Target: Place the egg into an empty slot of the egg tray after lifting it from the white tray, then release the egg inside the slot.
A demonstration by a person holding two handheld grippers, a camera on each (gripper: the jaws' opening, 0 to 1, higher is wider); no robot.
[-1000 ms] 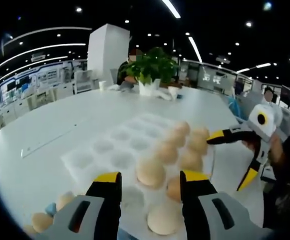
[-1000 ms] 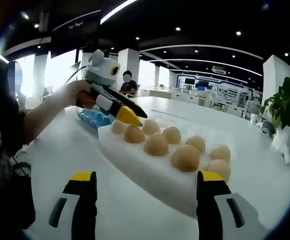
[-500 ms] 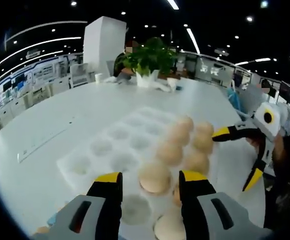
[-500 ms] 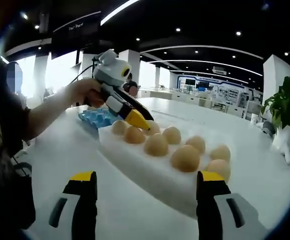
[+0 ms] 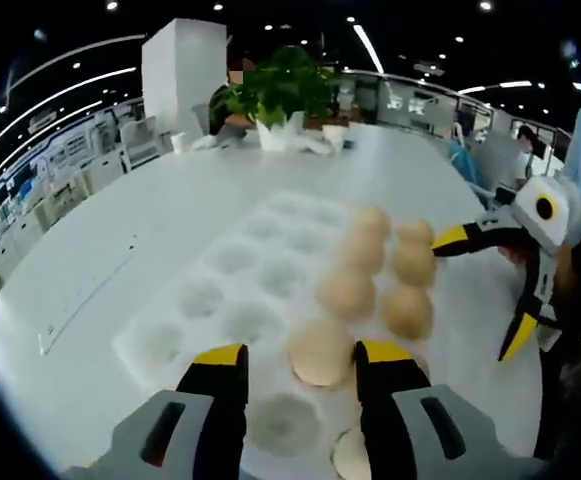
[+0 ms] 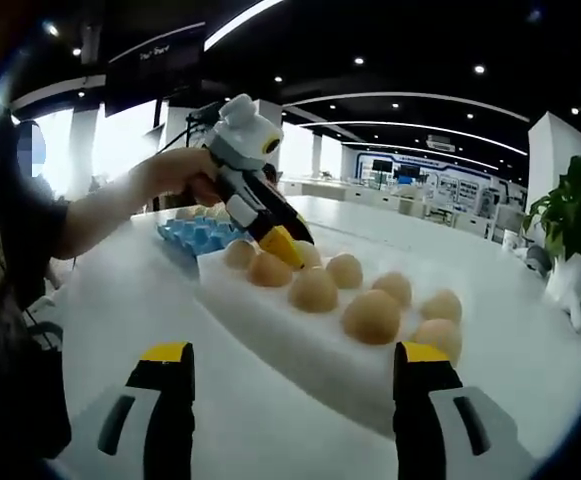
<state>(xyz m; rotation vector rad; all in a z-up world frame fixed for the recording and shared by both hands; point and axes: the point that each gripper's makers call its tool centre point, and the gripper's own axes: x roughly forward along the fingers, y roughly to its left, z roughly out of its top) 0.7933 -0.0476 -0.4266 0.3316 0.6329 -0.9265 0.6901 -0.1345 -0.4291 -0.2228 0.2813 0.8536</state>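
In the left gripper view, your left gripper (image 5: 295, 365) hangs low over the near end of the white tray (image 5: 185, 320), its yellow-tipped fingers (image 5: 220, 358) spread apart and grasping nothing. An egg (image 5: 321, 352) sits in its slot between the two fingertips, apart from both. More eggs fill the slots along the tray's right side, among them one (image 5: 347, 293) just beyond the first and another (image 5: 408, 310) to its right; the slots on the left side are bare hollows. The tray rests on a wide white bench (image 5: 100, 260). At the right edge your right gripper (image 5: 490, 290) comes in, fingers splayed wide, one tip level with the far eggs and the other pointing down off the tray's side. A potted plant (image 5: 275, 95) stands at the bench's far end.

In the right gripper view, your right gripper (image 6: 285, 385) is held back from the tray (image 6: 300, 335), fingers (image 6: 165, 385) released and wide apart over bare bench (image 6: 130, 300). Your left gripper (image 6: 275, 240), gripped in your hand (image 6: 175, 180), points its yellow tips down at the eggs at the tray's far left end. Seven or so eggs show along the tray, the nearest large one (image 6: 372, 315) toward the right. A blue egg tray (image 6: 192, 233) lies on the bench just behind the white one, pale eggs (image 6: 205, 211) in it.
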